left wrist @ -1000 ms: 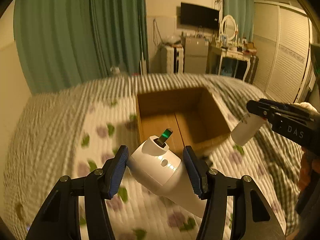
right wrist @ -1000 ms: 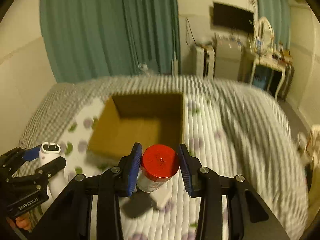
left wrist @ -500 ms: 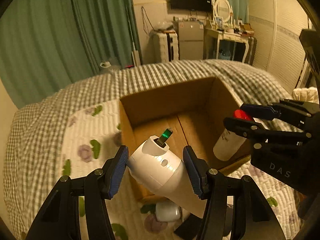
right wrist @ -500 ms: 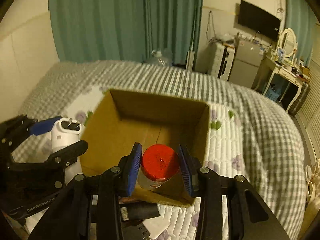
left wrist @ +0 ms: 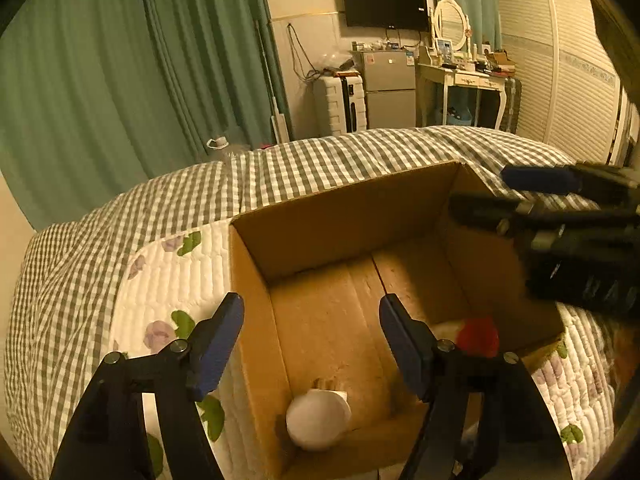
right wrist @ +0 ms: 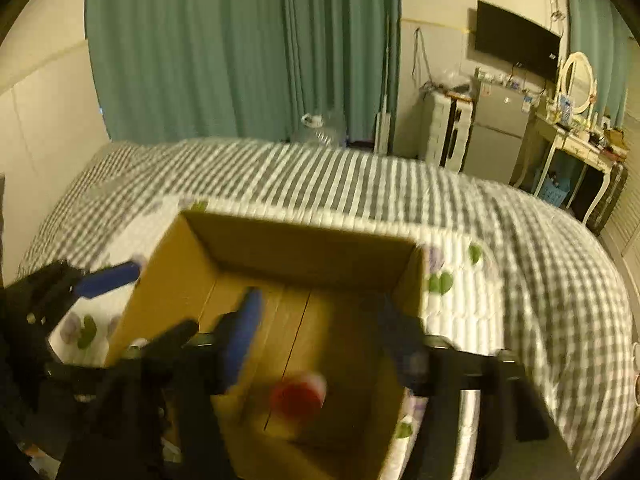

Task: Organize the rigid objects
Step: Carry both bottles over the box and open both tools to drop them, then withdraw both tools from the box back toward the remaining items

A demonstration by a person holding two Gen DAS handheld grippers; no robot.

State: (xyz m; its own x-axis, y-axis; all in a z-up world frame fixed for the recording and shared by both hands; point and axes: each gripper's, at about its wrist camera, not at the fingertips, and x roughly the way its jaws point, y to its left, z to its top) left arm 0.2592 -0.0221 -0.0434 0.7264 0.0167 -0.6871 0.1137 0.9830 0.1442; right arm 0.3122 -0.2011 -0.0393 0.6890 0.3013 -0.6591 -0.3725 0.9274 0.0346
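One box [left wrist: 256, 304], two items inside

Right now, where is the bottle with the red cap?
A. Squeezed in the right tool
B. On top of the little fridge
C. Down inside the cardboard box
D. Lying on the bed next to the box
C. The bottle with the red cap lies on the floor of the cardboard box, and the right tool above it is open with nothing between its fingers.
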